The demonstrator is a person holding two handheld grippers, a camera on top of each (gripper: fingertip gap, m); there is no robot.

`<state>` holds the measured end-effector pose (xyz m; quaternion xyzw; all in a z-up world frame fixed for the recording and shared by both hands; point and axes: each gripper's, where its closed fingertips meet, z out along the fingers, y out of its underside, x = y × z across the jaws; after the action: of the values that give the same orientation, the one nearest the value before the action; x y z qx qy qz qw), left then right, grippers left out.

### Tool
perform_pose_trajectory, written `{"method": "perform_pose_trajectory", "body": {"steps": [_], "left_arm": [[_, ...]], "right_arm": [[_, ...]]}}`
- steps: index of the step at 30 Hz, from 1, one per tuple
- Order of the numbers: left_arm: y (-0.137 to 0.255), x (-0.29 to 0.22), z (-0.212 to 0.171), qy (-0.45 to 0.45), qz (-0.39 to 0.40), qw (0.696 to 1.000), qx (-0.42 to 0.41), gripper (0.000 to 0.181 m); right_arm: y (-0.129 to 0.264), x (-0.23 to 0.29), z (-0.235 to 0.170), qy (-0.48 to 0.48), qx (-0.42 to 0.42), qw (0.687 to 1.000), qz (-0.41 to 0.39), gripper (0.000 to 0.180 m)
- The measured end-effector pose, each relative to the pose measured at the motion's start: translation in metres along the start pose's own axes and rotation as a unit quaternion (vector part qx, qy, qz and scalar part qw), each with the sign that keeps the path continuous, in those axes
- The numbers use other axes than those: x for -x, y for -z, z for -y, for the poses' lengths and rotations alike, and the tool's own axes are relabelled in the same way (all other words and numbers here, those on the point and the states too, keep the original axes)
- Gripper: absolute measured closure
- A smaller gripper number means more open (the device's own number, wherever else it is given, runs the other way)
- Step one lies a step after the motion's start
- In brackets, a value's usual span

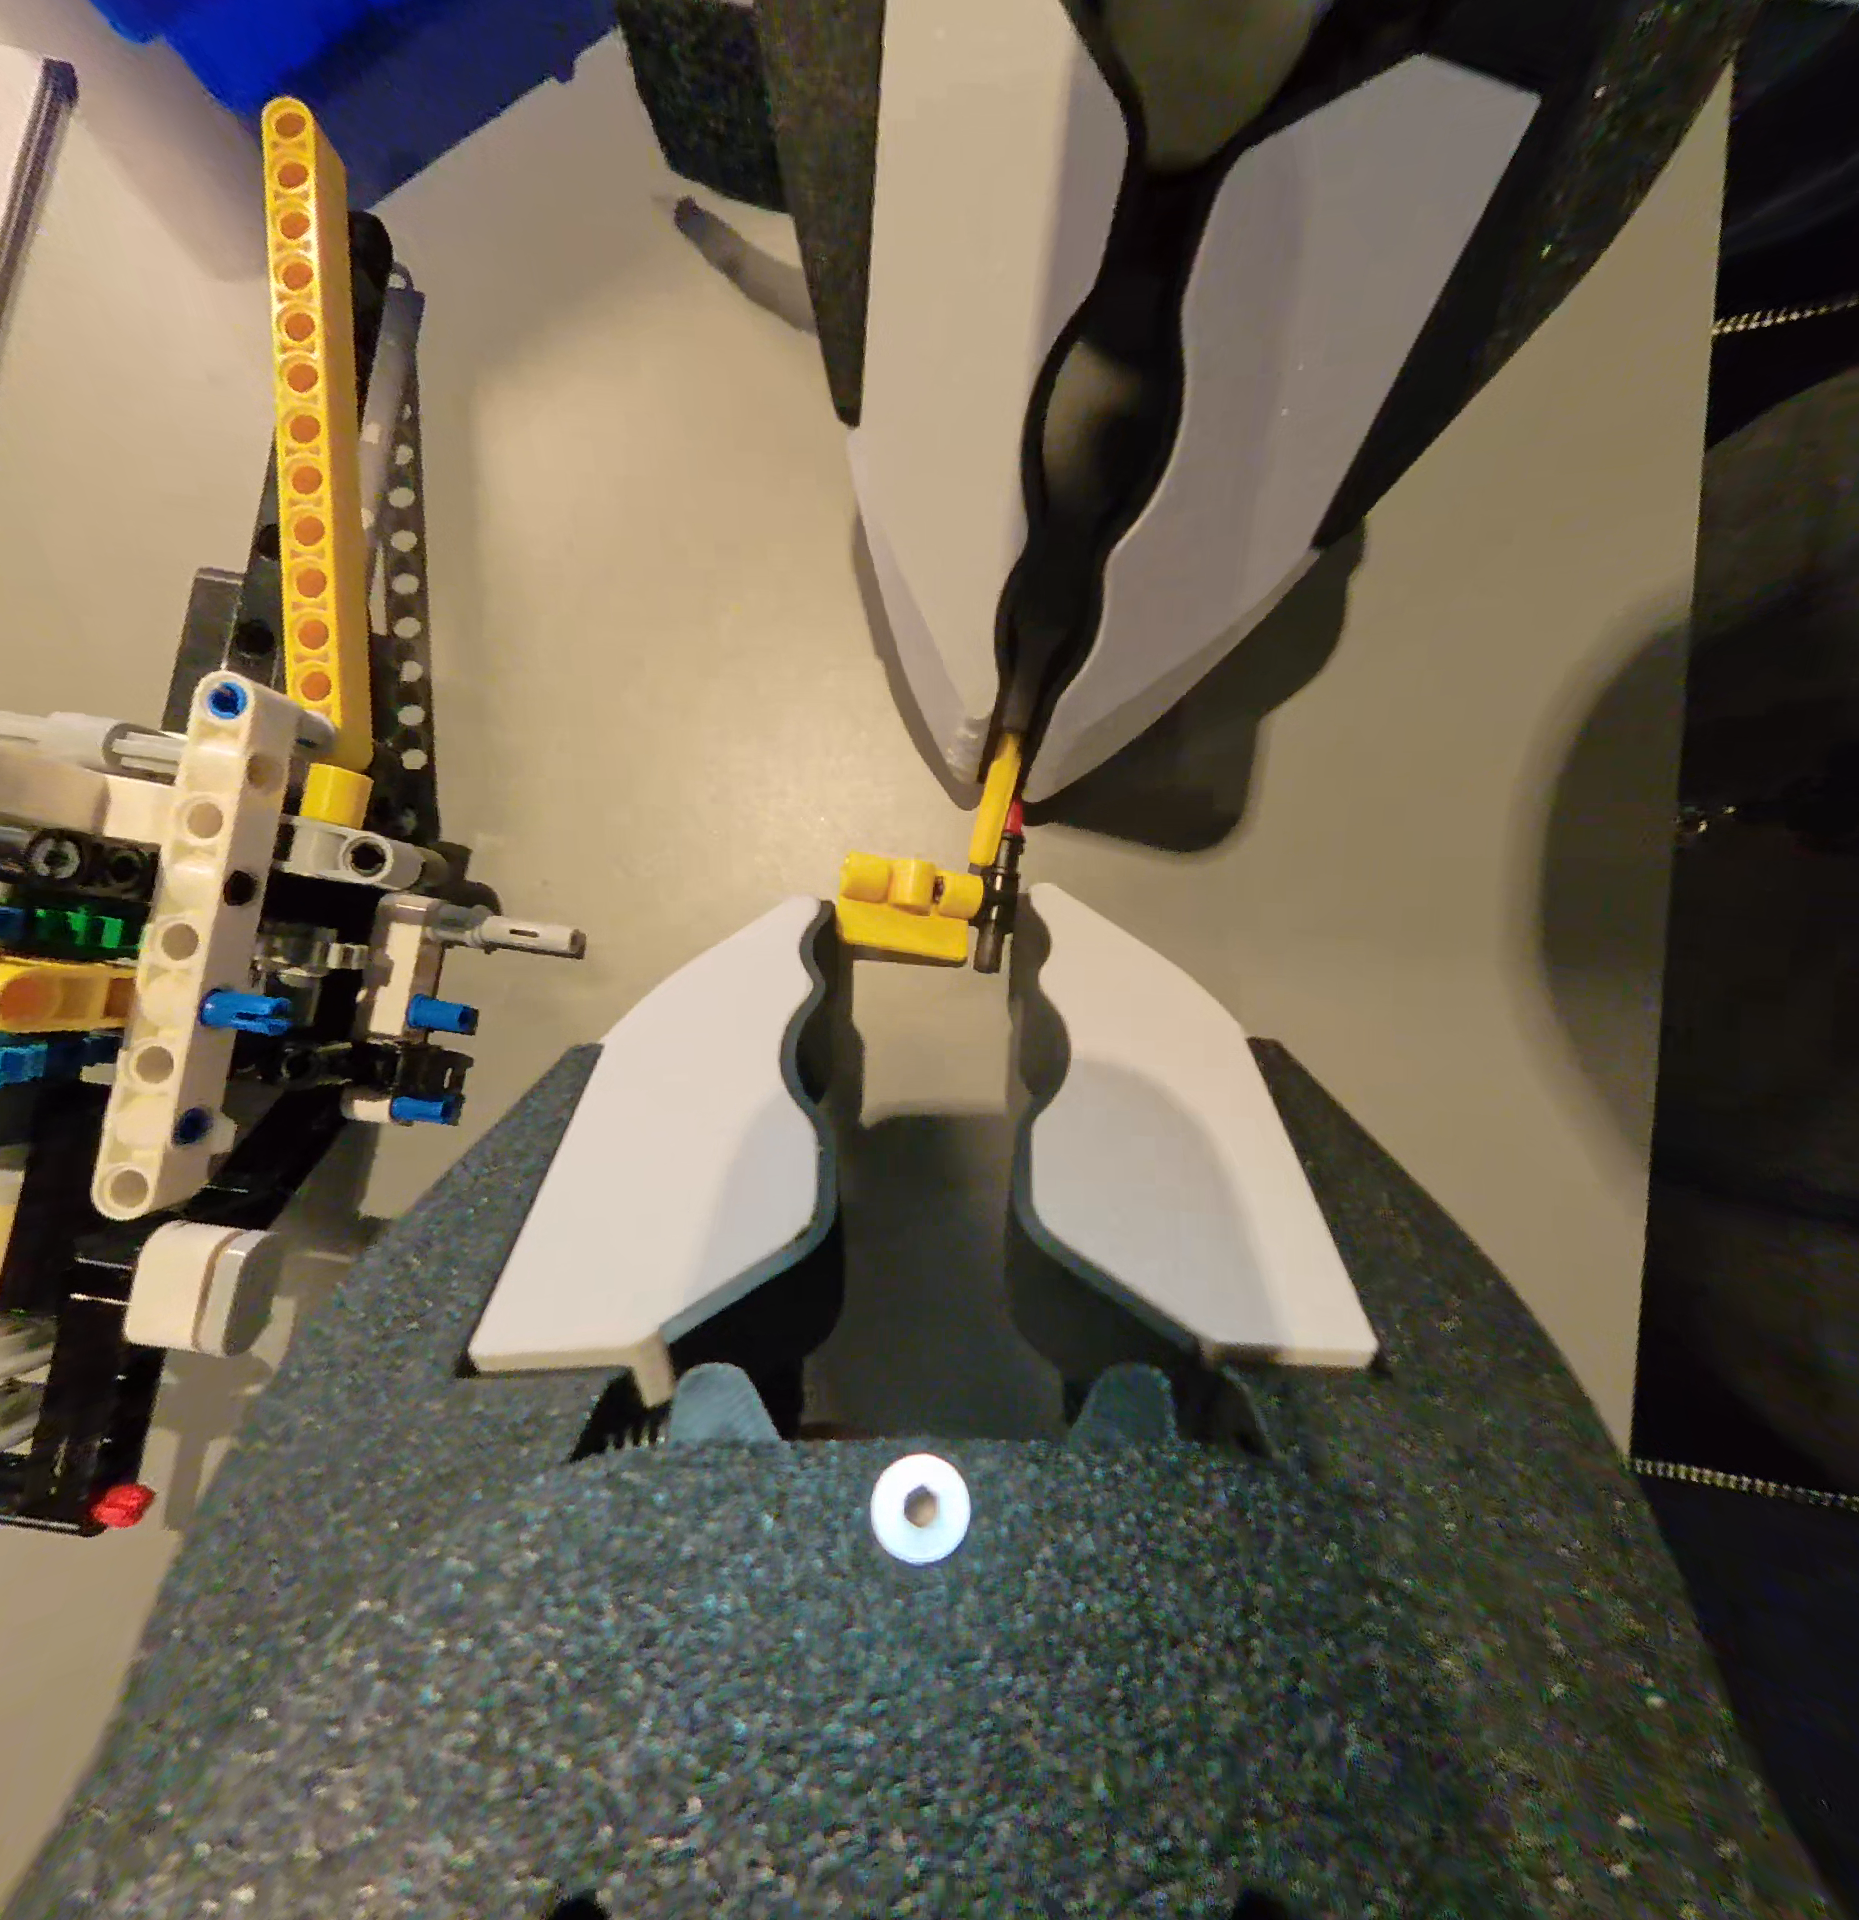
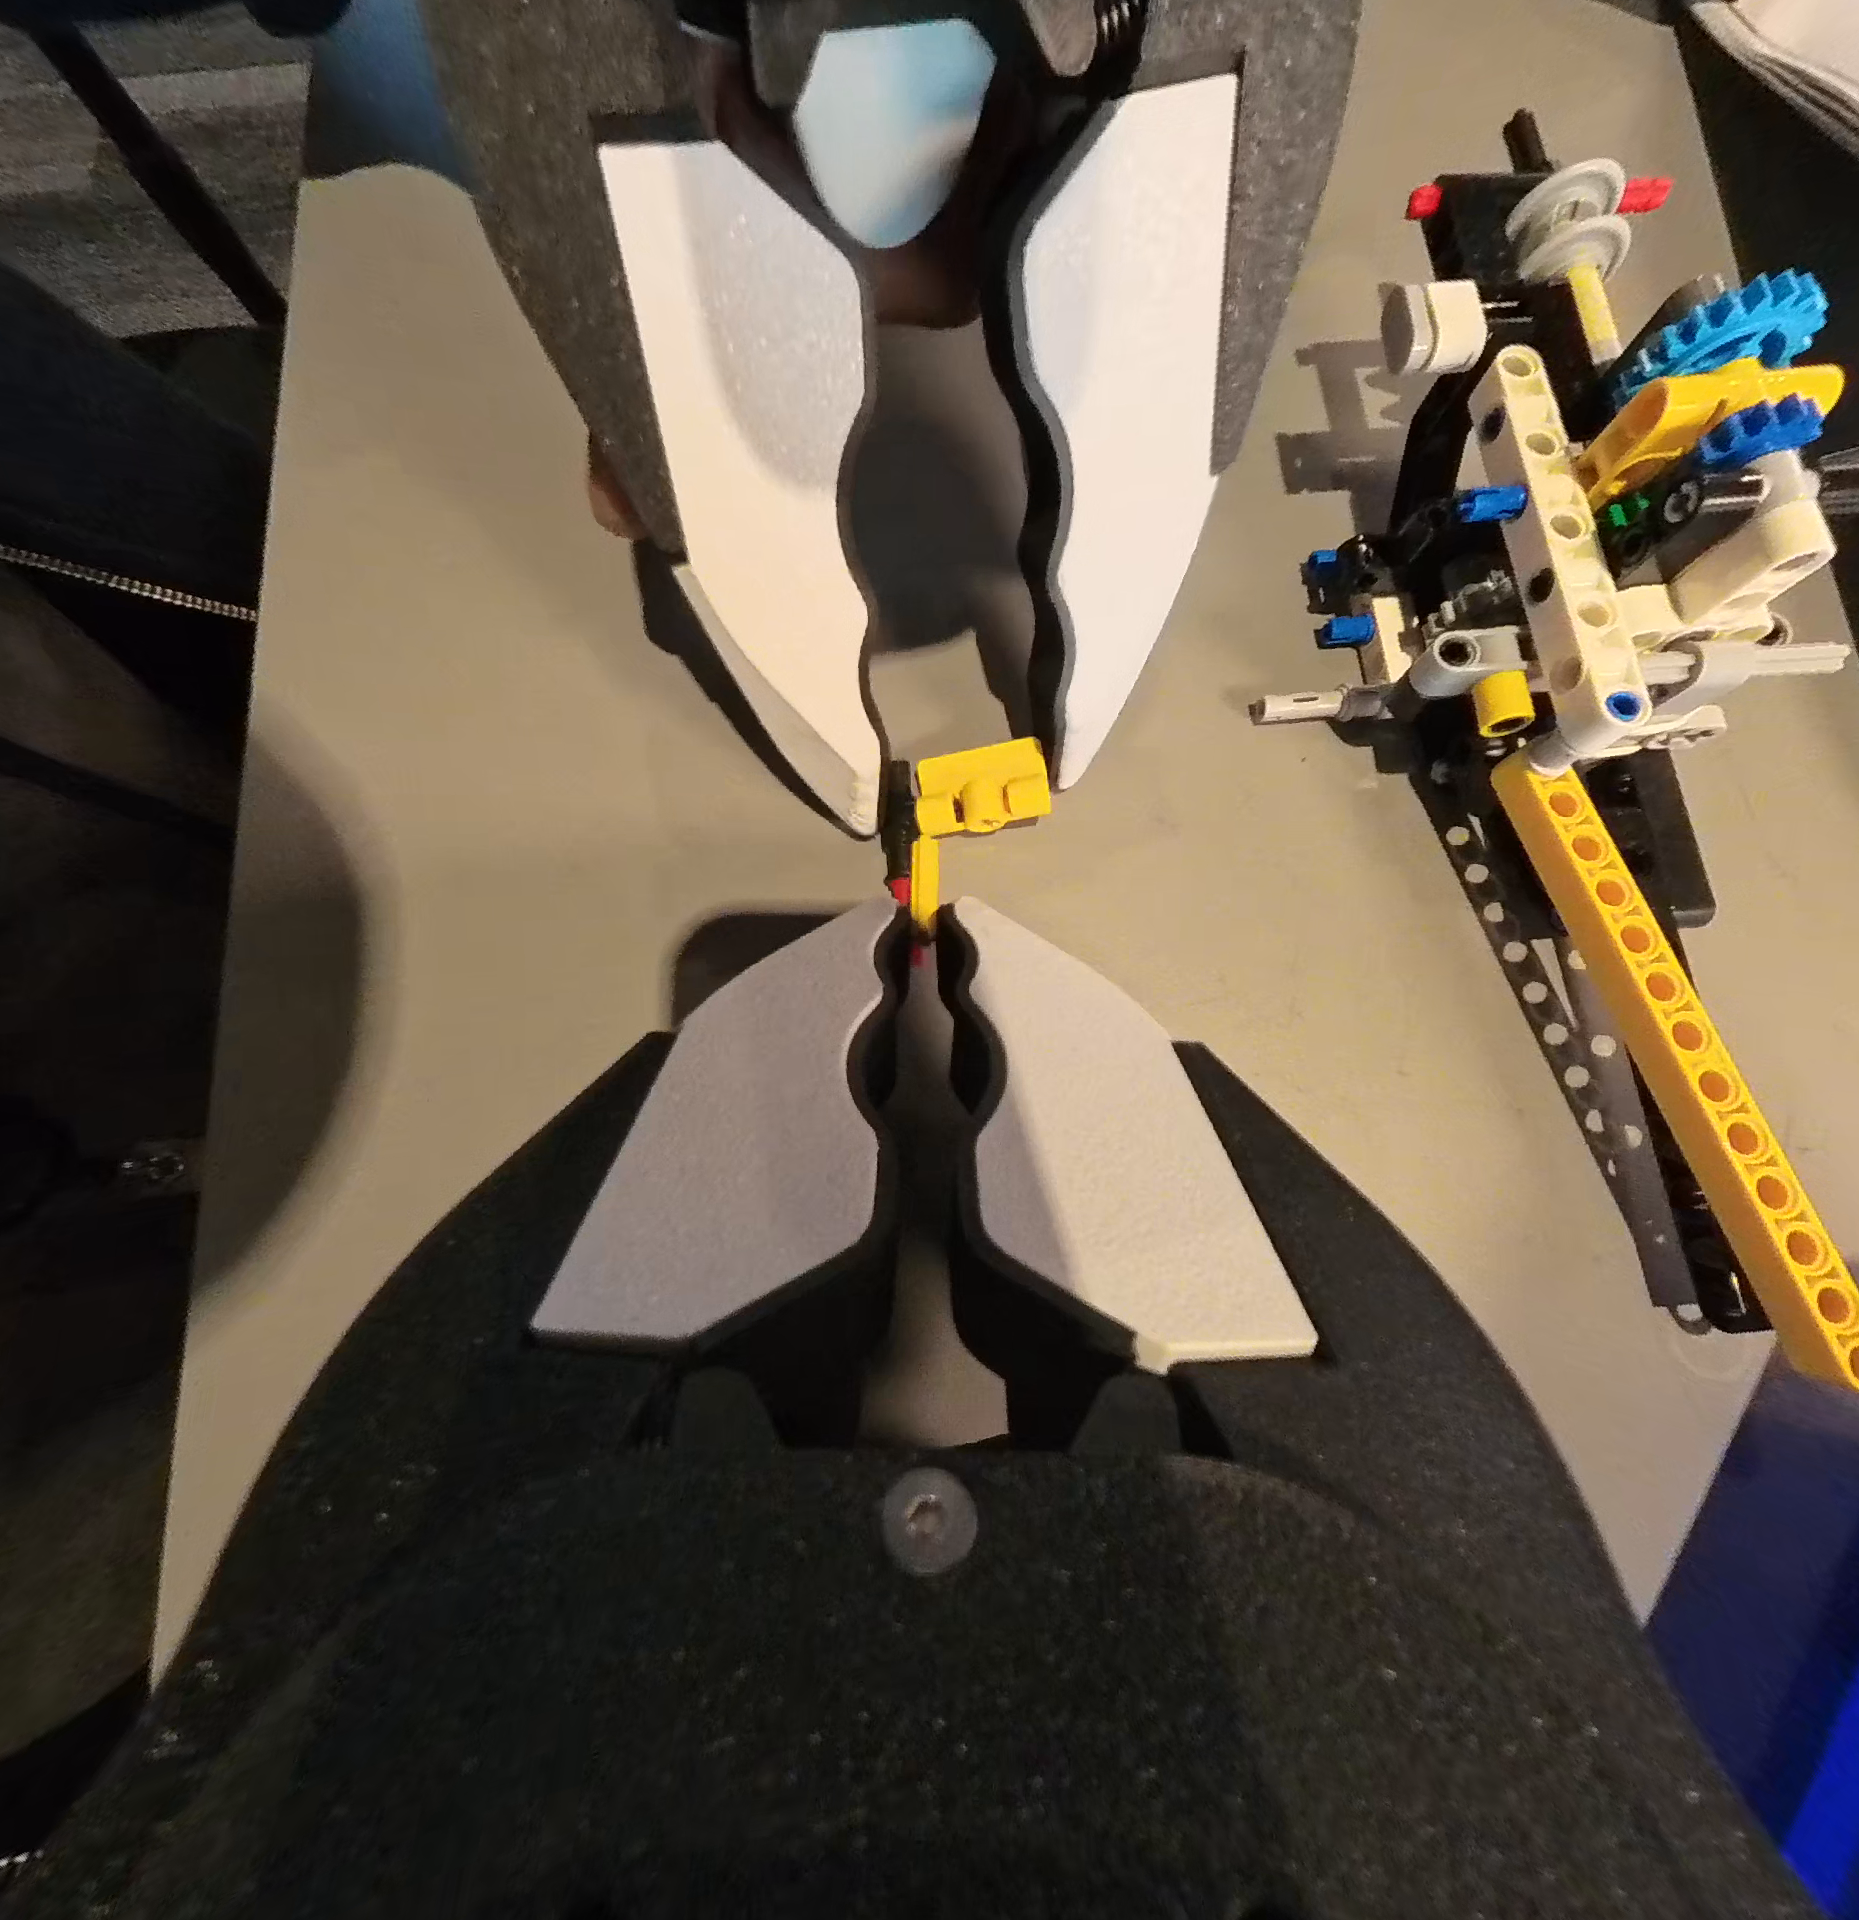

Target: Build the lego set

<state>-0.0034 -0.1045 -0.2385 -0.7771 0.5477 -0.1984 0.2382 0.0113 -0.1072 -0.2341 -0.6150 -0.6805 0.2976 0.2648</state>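
Observation:
A small yellow Lego sub-assembly (image 1: 899,914) with a black pin (image 1: 992,904) on its side sits between my left gripper's fingertips (image 1: 816,920), and my left gripper (image 1: 925,909) is closed on it just above the table. My right gripper (image 2: 923,920) is shut on a thin yellow piece (image 2: 923,883) with a red bit beside it, which joins the sub-assembly (image 2: 982,795) at the pin. The grippers face each other tip to tip: the right gripper (image 1: 1003,769) enters the left wrist view from above, and the left gripper (image 2: 961,795) enters the right wrist view from above.
The partly built Lego model (image 1: 208,935) with a long yellow beam (image 1: 307,416) lies on the grey table (image 1: 644,520), also in the right wrist view (image 2: 1579,571). A blue bin (image 1: 364,62) is behind it. The table edge (image 1: 1673,831) borders dark clothing. Both grippers' tips are close together, under 4 cm apart.

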Motion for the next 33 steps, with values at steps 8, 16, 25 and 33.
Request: {"method": "perform_pose_trajectory", "body": {"steps": [8, 16, 25, 33], "left_arm": [[0.001, 0.001, 0.002, -0.025, 0.039, 0.999, 0.013, 0.149], [0.003, 0.003, 0.002, -0.049, 0.102, 0.993, 0.015, 0.149], [0.006, -0.003, 0.005, -0.047, 0.087, 0.995, 0.0, 0.149], [0.008, -0.01, 0.008, -0.02, 0.012, 1.0, -0.009, 0.15]], "right_arm": [[0.0, 0.0, 0.0, 0.003, -0.001, 1.0, -0.002, 0.175], [0.0, 0.004, 0.003, 0.013, -0.005, 1.0, 0.007, 0.175], [-0.002, 0.007, 0.001, 0.023, 0.004, 1.0, 0.006, 0.175], [-0.003, 0.008, -0.001, 0.03, 0.011, 0.999, 0.003, 0.175]]}}
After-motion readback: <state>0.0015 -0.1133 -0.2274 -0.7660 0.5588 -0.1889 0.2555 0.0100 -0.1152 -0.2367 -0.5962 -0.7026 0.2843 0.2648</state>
